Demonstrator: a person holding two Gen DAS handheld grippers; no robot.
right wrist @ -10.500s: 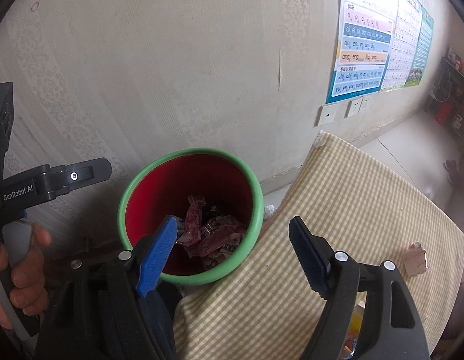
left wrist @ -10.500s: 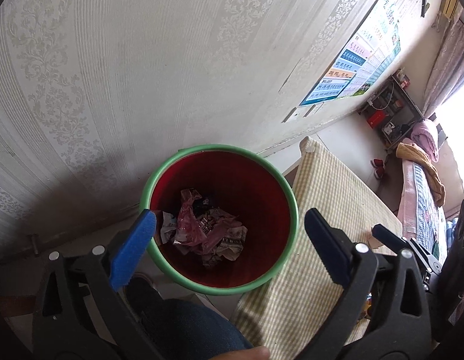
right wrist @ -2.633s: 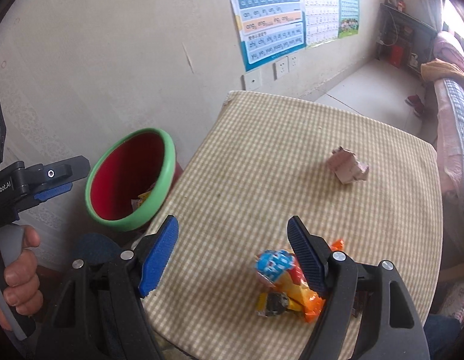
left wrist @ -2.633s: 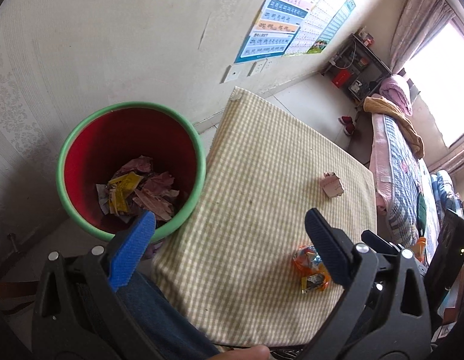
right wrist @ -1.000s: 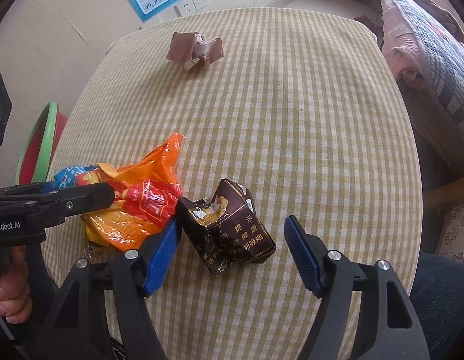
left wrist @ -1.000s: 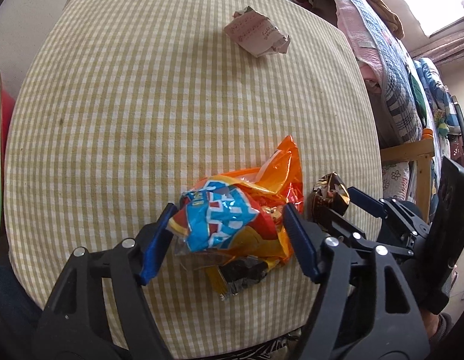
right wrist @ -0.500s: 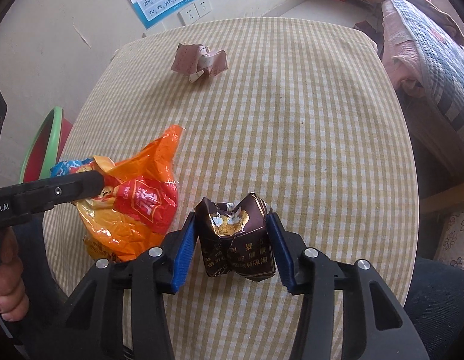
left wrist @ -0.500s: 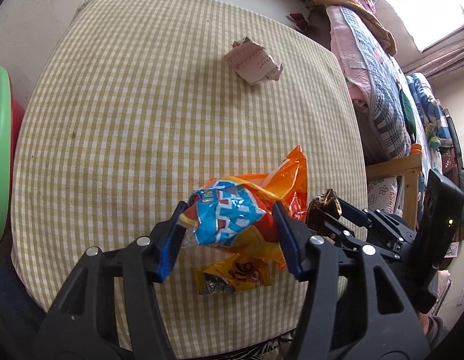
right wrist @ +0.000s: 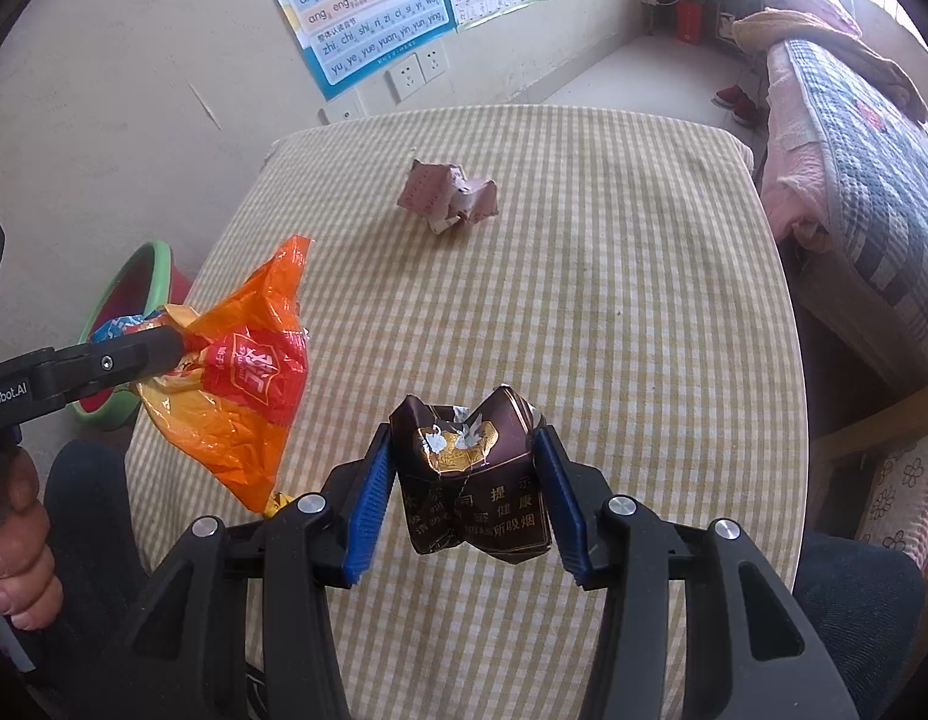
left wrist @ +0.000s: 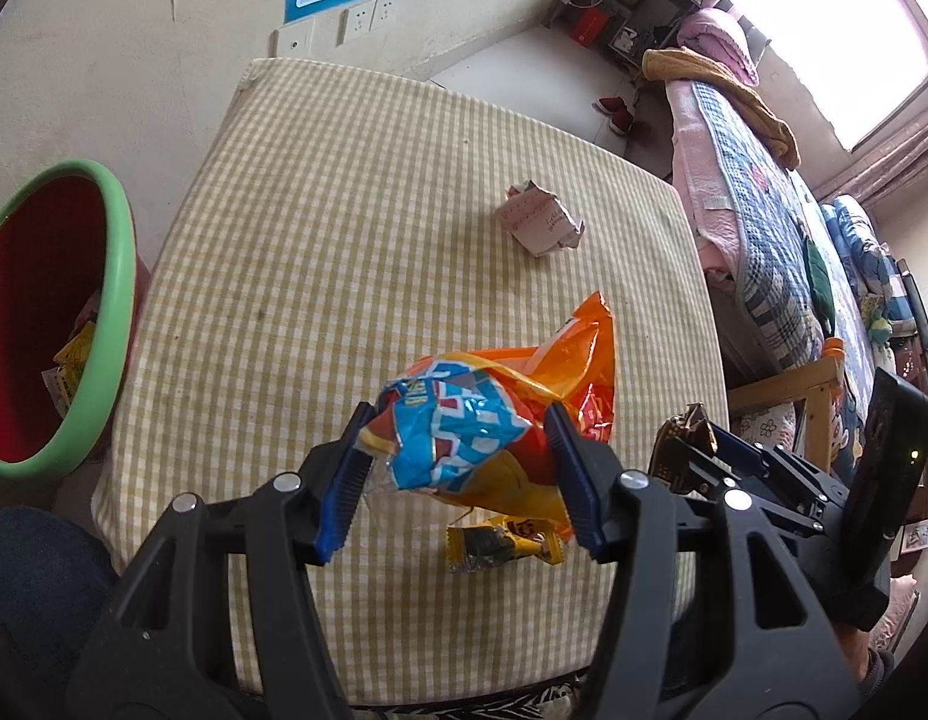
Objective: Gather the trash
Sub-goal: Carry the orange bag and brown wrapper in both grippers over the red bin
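Left gripper (left wrist: 458, 480) jaws grasp crinkled orange-blue snack bag (left wrist: 464, 420); right gripper (right wrist: 467, 492) jaws grasp crushed brown pack (right wrist: 470, 474).

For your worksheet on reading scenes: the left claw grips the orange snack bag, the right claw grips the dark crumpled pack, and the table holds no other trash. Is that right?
Not quite. The left claw does grip the orange snack bag and the right claw the dark crumpled pack, but trash remains on the table: a pink crumpled paper, seen in both wrist views, and a yellow wrapper, in the left wrist view.
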